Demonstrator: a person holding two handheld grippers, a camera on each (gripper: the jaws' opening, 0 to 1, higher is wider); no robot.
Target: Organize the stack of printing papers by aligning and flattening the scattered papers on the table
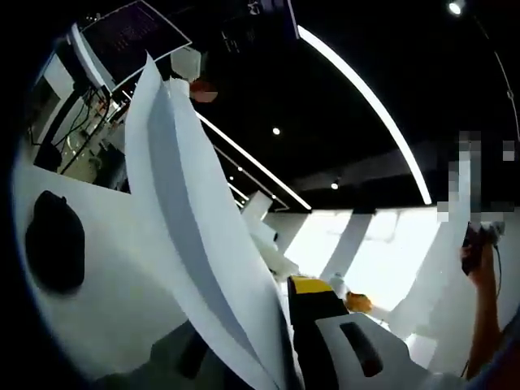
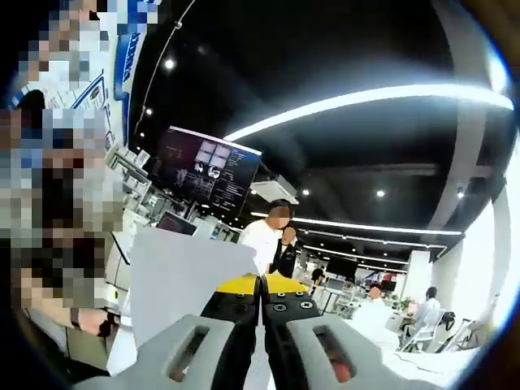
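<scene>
Left gripper view: left gripper closed on papers, fingers pinching the lower edge near the yellow pad. Sheets lifted clear of the bench, standing up and curling toward the upper left, at least two layers fanned apart along the top edge. Dark mouse-like object lying on the bench at left, apart from the papers. A person's hand at far right, holding something dark; too small to identify.

Right gripper view: right gripper with fingers pressed together, no gap showing between the yellow tips. Sheet rising just left of the fingers; edge seemingly caught between them, though the contact spot is hidden behind the left finger, so not certain. People standing far behind, a large screen to the left.

Risks, as judgement: layers already splaying, so loose inner sheets liable to slide out of the pinch and scatter again. Thin edge grip, so a sharp tilt or pull between the two grippers liable to crease or tear the paper. Curl in the sheets liable to persist unless set down flat and square. Lowering too near the dark object liable to leave the stack resting on it, uneven.
</scene>
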